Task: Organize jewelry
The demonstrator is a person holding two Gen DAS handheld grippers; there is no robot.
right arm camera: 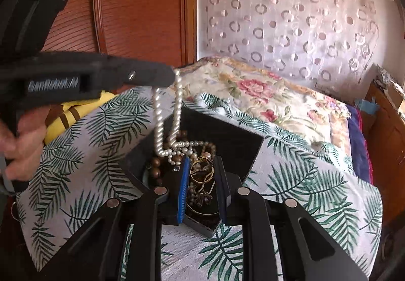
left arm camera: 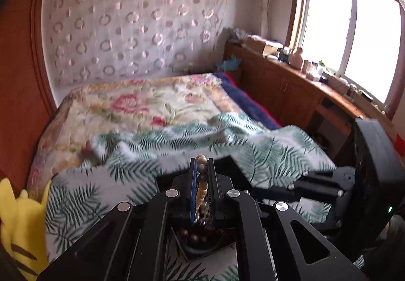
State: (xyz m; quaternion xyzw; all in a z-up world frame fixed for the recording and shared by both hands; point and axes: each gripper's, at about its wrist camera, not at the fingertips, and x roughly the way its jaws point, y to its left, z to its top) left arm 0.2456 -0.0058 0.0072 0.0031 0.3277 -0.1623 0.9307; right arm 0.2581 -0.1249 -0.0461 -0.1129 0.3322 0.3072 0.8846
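My left gripper (left arm camera: 202, 162) is shut on a white pearl necklace (left arm camera: 201, 179). In the right wrist view that gripper (right arm camera: 174, 76) holds the necklace (right arm camera: 162, 119) up so it hangs down into a black tray (right arm camera: 227, 139) on the palm-leaf cloth. The tray holds a tangle of pearls, brown wooden beads (right arm camera: 155, 167) and gold rings (right arm camera: 201, 172). My right gripper (right arm camera: 202, 167) is open, low over the tray, with the gold rings between its fingers. The brown beads (left arm camera: 195, 235) also show under my left gripper.
The tray rests on a palm-leaf cloth (right arm camera: 303, 184) over a floral bedspread (left arm camera: 141, 106). A yellow plush toy (left arm camera: 17, 225) lies at the left. A wooden headboard (right arm camera: 141, 2) and a wooden cabinet with clutter (left arm camera: 291, 71) border the bed.
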